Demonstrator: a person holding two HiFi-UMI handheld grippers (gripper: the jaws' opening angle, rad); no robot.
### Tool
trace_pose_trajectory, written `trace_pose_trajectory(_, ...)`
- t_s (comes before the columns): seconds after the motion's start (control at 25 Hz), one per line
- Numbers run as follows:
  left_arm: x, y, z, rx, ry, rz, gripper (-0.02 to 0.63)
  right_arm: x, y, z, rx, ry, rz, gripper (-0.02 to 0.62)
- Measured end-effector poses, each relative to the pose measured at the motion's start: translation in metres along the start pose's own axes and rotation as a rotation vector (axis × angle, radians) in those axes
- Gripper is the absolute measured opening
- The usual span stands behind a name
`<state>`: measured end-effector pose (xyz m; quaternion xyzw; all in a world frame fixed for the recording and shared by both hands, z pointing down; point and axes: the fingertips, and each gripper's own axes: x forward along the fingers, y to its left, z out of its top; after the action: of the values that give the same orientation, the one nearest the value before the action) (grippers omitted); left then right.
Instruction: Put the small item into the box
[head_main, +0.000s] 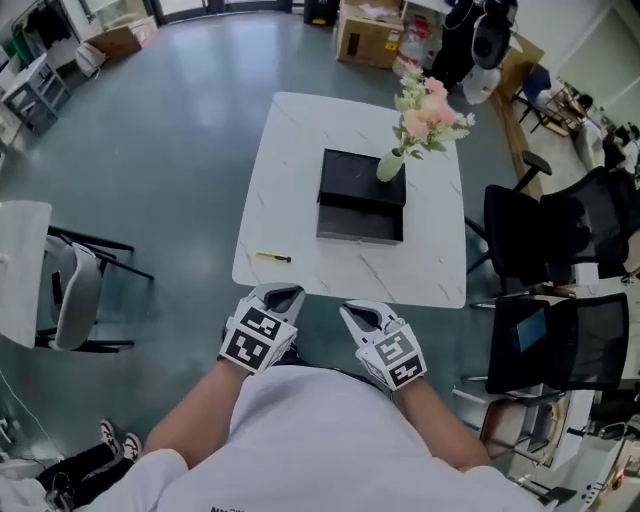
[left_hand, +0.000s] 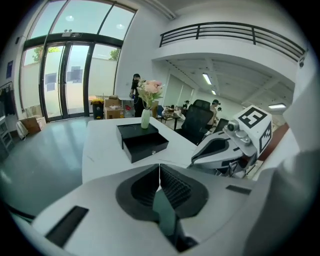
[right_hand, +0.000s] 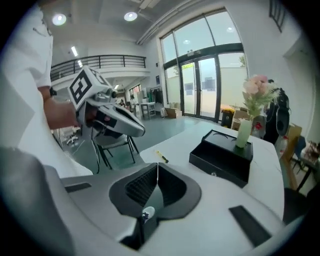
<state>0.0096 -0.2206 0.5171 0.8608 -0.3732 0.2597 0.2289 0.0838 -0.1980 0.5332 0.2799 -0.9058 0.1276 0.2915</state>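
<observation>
A small yellow item (head_main: 272, 257) lies near the front left edge of the white table (head_main: 290, 180); the right gripper view shows this small yellow item (right_hand: 162, 158) too. A black box (head_main: 360, 196) with its drawer part pulled toward me sits mid-table; it also appears as the black box (left_hand: 141, 139) and the black box (right_hand: 222, 156). My left gripper (head_main: 284, 296) and right gripper (head_main: 355, 314) hover side by side just short of the table's near edge. Both have their jaws together with nothing between them.
A pale green vase of pink flowers (head_main: 422, 120) stands on the box's far right corner. Black office chairs (head_main: 545, 235) stand right of the table, a grey chair (head_main: 75, 290) at the left. Cardboard boxes (head_main: 368, 35) lie on the floor beyond.
</observation>
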Motion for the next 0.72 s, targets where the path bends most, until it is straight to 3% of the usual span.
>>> trace_pose_trajectory(0.2, -0.004, 0.070, -0.027, -0.018, 0.078, 0.032, 0.017, 0.070, 0.002, 0.014, -0.152, 0.111, 0.027, 0.017)
trace_pose_trajectory(0.36, -0.007, 0.107, -0.046, -0.028, 0.112, 0.036, 0.017, 0.121, 0.000, 0.020, -0.159, 0.167, 0.052, 0.017)
trace_pose_trajectory(0.72, -0.016, 0.146, -0.075, -0.090, 0.122, 0.038, 0.017, 0.212, -0.005, -0.007, -0.335, 0.390, 0.099, 0.019)
